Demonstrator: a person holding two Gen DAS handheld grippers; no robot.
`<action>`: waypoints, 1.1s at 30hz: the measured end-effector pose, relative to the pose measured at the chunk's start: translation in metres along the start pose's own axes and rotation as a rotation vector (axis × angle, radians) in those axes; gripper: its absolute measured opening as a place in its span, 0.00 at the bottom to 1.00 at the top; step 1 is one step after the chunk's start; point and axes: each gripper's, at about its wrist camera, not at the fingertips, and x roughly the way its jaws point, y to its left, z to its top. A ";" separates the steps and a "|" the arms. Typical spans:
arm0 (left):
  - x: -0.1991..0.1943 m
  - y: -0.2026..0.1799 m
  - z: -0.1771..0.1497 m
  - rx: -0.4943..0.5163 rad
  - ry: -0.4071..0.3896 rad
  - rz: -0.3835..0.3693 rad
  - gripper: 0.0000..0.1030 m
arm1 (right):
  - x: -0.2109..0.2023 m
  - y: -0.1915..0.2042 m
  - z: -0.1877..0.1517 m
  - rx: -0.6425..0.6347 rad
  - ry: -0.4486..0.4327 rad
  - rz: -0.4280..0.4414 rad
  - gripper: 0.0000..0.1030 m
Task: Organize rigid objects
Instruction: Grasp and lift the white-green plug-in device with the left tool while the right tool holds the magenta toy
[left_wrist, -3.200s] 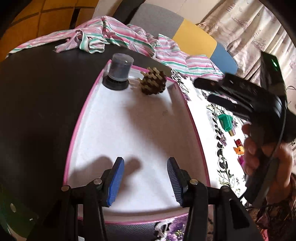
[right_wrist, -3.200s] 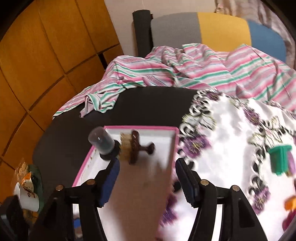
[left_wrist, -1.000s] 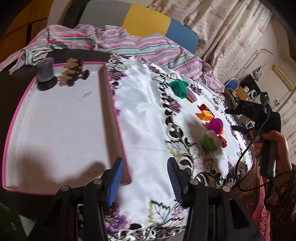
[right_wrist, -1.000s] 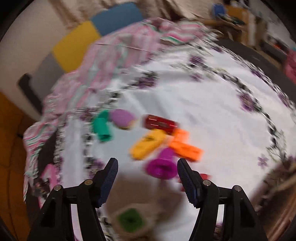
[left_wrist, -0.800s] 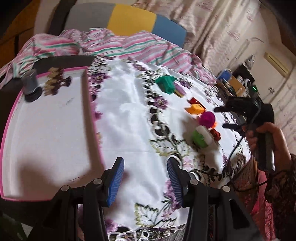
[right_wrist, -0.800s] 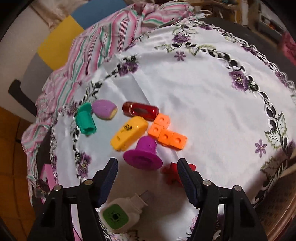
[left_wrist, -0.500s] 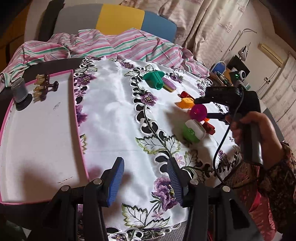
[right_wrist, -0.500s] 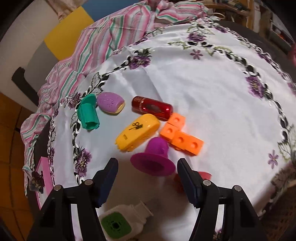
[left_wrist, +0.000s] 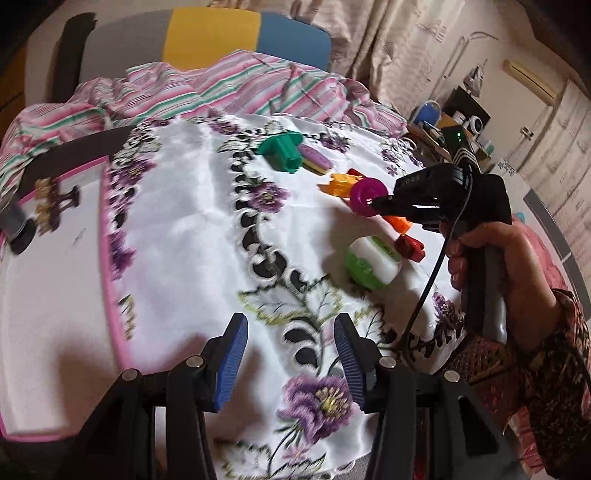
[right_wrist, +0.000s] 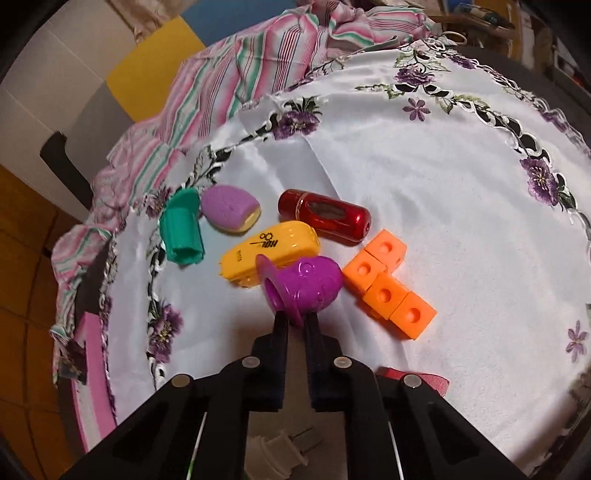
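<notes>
Far left: a shallow white tray with a pink rim, flat and matte. At its far corner a dark cylindrical bottle and a brown-and-tan bristly piece, both blurred.

Centre: the left gripper hovers over a glossy white embroidered tablecloth, its ribbed blue pads apart with nothing between them.

Right of centre, a cluster of hard plastic pieces on the cloth: a green ridged cylinder with a flange, a purple-and-yellow oval, a glossy red capsule, a smooth yellow case, and orange cubes with round holes joined in a zigzag. A white-and-green rounded piece sits nearer.

Right: the right gripper, held in a hand, is clamped on the thin flared rim of the magenta bell-shaped cup, which is tipped sideways among the cluster, touching the yellow case.
</notes>
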 end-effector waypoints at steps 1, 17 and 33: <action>0.005 -0.005 0.005 0.015 0.005 -0.006 0.48 | -0.001 -0.001 0.000 0.005 -0.006 0.003 0.09; 0.086 -0.095 0.049 0.502 0.095 -0.029 0.54 | -0.047 -0.031 0.010 0.070 -0.035 0.025 0.53; 0.103 -0.096 0.047 0.523 0.125 -0.013 0.57 | 0.003 -0.008 0.019 -0.038 0.027 0.017 0.49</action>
